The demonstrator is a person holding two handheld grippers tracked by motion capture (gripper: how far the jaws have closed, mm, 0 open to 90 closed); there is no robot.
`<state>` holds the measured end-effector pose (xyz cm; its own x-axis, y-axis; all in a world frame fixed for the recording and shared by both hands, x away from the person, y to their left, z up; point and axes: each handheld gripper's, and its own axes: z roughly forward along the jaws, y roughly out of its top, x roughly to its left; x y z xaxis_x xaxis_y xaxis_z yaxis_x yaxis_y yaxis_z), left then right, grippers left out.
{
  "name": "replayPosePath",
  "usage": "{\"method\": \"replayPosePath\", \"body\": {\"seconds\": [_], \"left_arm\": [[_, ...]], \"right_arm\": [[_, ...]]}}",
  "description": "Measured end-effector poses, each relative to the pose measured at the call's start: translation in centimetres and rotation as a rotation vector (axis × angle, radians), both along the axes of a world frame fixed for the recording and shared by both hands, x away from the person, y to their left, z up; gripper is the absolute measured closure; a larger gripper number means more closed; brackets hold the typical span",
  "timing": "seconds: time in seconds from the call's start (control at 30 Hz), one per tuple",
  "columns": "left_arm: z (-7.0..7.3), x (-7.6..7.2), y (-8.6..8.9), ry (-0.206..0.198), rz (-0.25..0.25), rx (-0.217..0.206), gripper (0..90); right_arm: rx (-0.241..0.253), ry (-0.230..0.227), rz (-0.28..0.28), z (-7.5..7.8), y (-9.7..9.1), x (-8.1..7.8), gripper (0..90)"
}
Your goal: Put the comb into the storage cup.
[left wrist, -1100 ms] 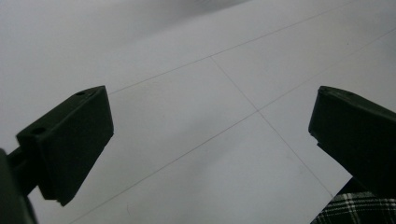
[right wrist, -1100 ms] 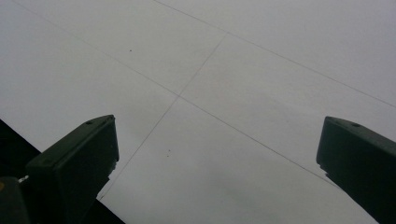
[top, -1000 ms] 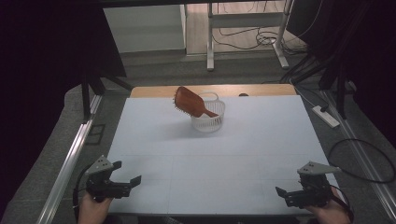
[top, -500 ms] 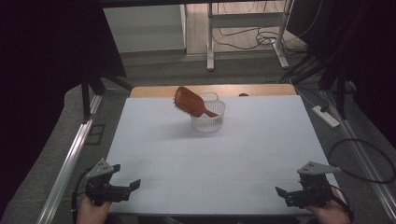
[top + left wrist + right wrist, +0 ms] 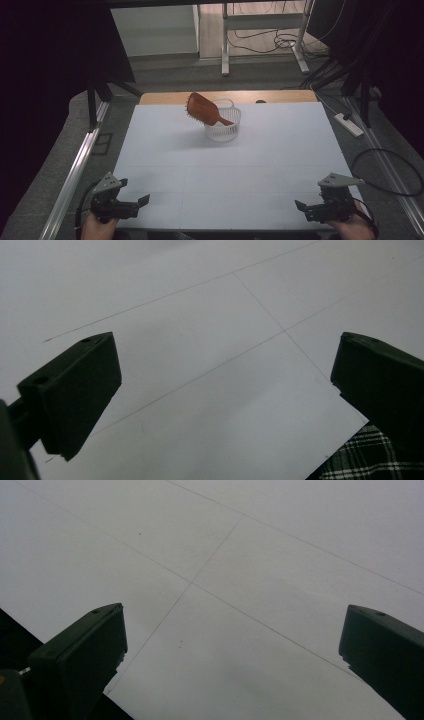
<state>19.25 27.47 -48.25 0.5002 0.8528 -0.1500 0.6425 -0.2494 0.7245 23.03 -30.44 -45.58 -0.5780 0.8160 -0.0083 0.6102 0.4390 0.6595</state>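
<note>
A brown hairbrush leans in a small white basket at the far middle of the white table; its head sticks out over the basket's left rim. My left gripper rests at the near left corner, jaws wide apart with nothing between them. My right gripper rests at the near right corner, also open and empty. In the left gripper view the left gripper hangs over bare tabletop. In the right gripper view the right gripper does the same.
A wooden strip runs along the table's far edge. A power strip and cables lie on the floor to the right. A metal rail runs down the left side. Plaid cloth peeks past the table's near edge.
My left gripper has shifted slightly toward the near edge. The right gripper, brush and basket have not moved.
</note>
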Motion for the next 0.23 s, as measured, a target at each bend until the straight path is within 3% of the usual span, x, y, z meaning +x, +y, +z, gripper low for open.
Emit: {"method": "replayPosePath", "body": {"seconds": [0.23], "left_arm": [[-0.05, 0.15, -0.12, 0.013, 0.001, 0.011, 0.9]], "right_arm": [[-0.004, 0.005, 0.004, -0.05, 0.03, 0.07, 0.0]]}}
